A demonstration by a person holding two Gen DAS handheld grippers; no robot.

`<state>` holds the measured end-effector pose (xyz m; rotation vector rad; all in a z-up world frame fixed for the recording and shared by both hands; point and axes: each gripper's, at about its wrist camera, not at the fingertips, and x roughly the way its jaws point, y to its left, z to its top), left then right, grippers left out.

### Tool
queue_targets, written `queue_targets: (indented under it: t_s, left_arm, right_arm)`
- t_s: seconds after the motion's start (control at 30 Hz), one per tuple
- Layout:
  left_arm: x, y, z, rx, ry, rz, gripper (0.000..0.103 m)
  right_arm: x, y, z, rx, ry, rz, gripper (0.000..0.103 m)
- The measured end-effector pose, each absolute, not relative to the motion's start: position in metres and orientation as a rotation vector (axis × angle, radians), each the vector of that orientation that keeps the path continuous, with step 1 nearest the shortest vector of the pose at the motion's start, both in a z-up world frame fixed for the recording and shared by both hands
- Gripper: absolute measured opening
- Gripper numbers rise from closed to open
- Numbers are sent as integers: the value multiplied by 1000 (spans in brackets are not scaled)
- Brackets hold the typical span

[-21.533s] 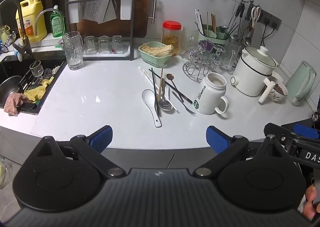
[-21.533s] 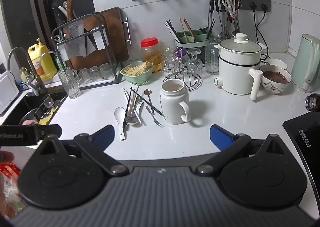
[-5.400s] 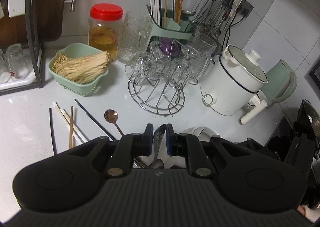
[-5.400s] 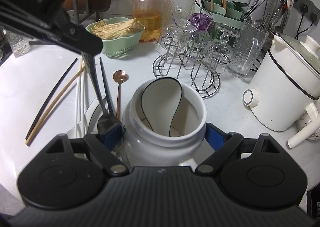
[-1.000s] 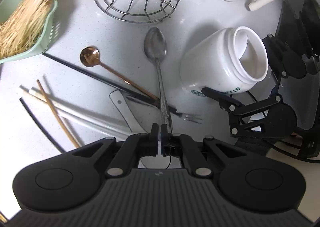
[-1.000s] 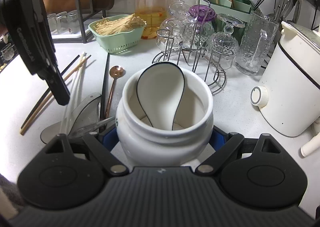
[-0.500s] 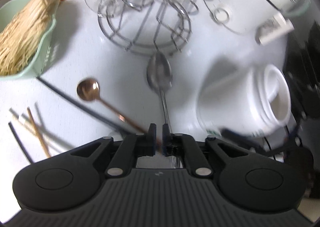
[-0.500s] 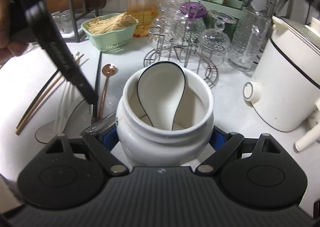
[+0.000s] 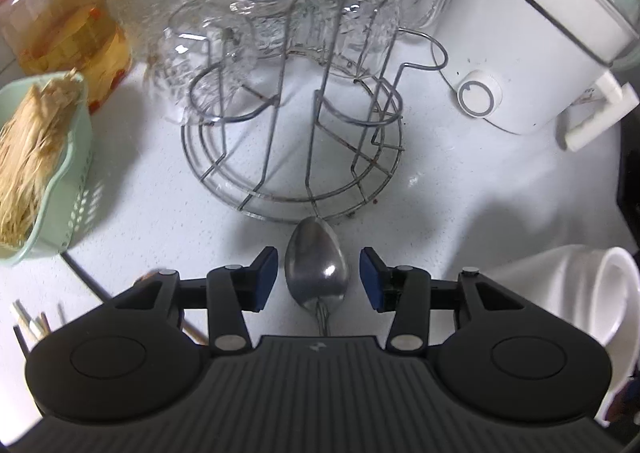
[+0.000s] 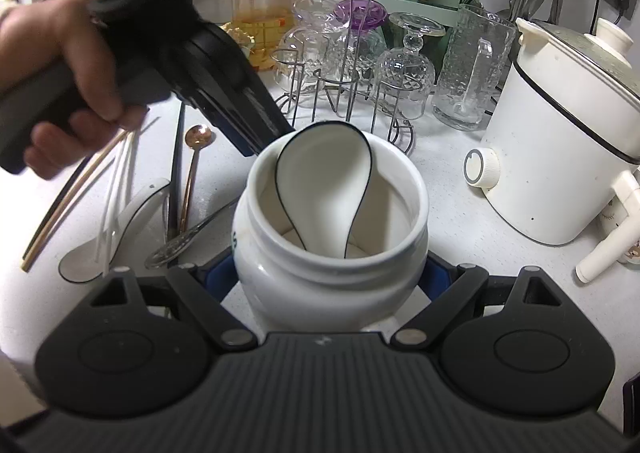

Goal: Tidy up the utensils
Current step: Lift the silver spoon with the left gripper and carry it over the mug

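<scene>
Kitchen corner, white worktop (image 9: 460, 189), crowded: wire glass rack (image 9: 292, 157) at back, white electric pot (image 9: 532, 33) to its right, green basket (image 9: 72, 189) of dried strands left.

White mug (image 10: 332, 253) sits clamped between the right gripper (image 10: 332, 273) pads, mouth up, a white ceramic spoon (image 10: 324, 181) already standing inside. In the left-wrist view the mug lies low right of the steel spoon.

Left gripper (image 9: 318, 279): jaws have just been opening and now stand spread, the steel spoon (image 9: 316, 269) between them but clear of both pads. Bowl points away toward the rack, handle runs back under the gripper body; long axis along the fingers. Left hand (image 10: 76, 65) is the nearer to it.

Chopsticks (image 10: 72, 193), copper spoon (image 10: 194, 169) and another white spoon (image 10: 108, 237) lie loose left of the mug.
</scene>
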<state>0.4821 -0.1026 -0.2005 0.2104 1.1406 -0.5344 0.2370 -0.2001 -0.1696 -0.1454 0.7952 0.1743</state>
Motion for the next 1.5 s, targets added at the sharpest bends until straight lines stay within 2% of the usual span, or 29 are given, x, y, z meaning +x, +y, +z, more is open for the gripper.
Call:
queue_targets:
  t_s: [0.33, 0.4, 0.43, 0.6, 0.97, 1.5]
  left_arm:
    - [487, -120, -210, 258, 1153, -472, 51]
    - [487, -120, -211, 262, 1156, -462, 48]
    - [486, -121, -211, 270, 1153, -458, 42]
    - [483, -116, -210, 249, 1151, -438, 42]
    - [440, -96, -143, 134, 984, -459, 41]
    - [363, -82, -76, 28, 794, -424, 41]
  right_arm:
    - [235, -200, -169, -145, 793, 171, 92]
    - [235, -200, -169, -146, 791, 171, 92]
    - [235, -200, -169, -146, 790, 172, 92]
    - [235, -200, -169, -151, 792, 175, 92]
    - [238, -199, -170, -169, 795, 200, 92]
    - [240, -195, -171, -178, 794, 210, 93]
